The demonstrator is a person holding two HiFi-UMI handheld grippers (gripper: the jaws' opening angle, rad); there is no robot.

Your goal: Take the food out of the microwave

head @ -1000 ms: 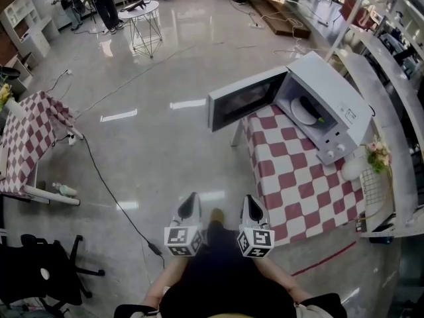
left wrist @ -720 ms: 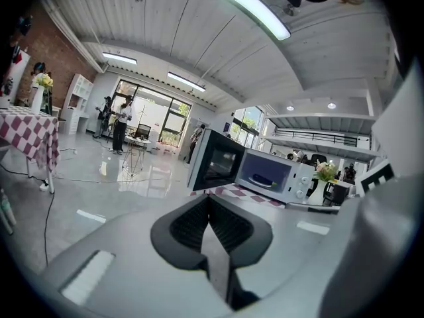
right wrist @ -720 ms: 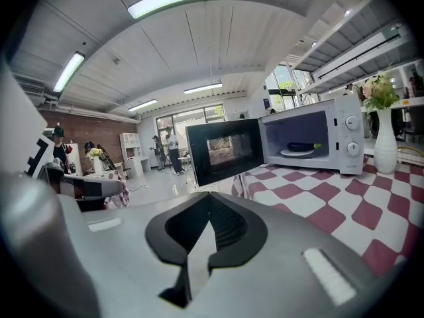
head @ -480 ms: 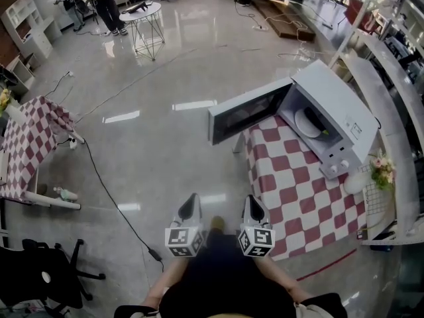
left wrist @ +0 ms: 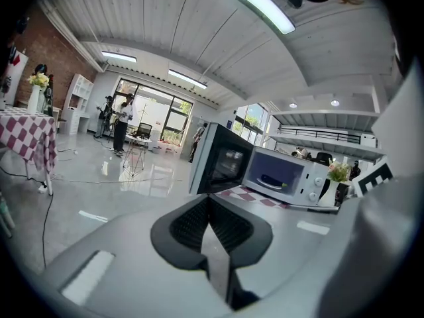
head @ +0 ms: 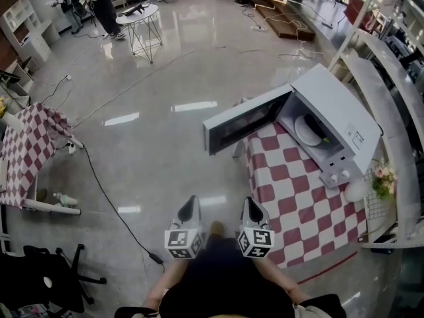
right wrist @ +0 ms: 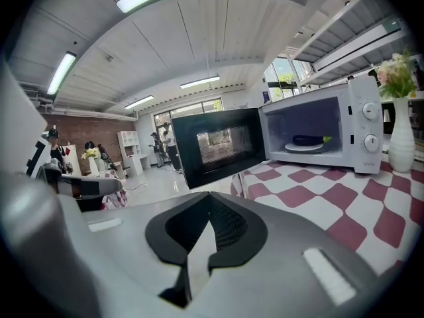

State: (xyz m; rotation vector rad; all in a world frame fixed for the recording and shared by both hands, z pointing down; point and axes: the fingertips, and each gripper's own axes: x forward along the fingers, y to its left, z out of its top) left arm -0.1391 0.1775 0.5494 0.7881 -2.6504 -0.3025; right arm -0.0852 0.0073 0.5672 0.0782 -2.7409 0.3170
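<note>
The left claw (head: 191, 200) and right claw (head: 250, 201) are held side by side, both closed and empty. Ahead to their right, the open microwave (head: 344, 121) on the checked desk (head: 298, 197) holds the eggplant (right wrist: 308, 139) on a plate (right wrist: 305, 147), slightly nearer than a second ago.

The microwave (head: 338, 105) stands at the far end of the checked table (head: 298, 204). Its door (head: 242, 119) is swung wide open and reaches out over the floor (head: 165, 151), past the far left corner of the table. It closes the way in from the left. The open cavity looks over the near part of the table, which is bare, so I have free room there. A vase (head: 356, 189) stands at the right edge, just beside the microwave.
</note>
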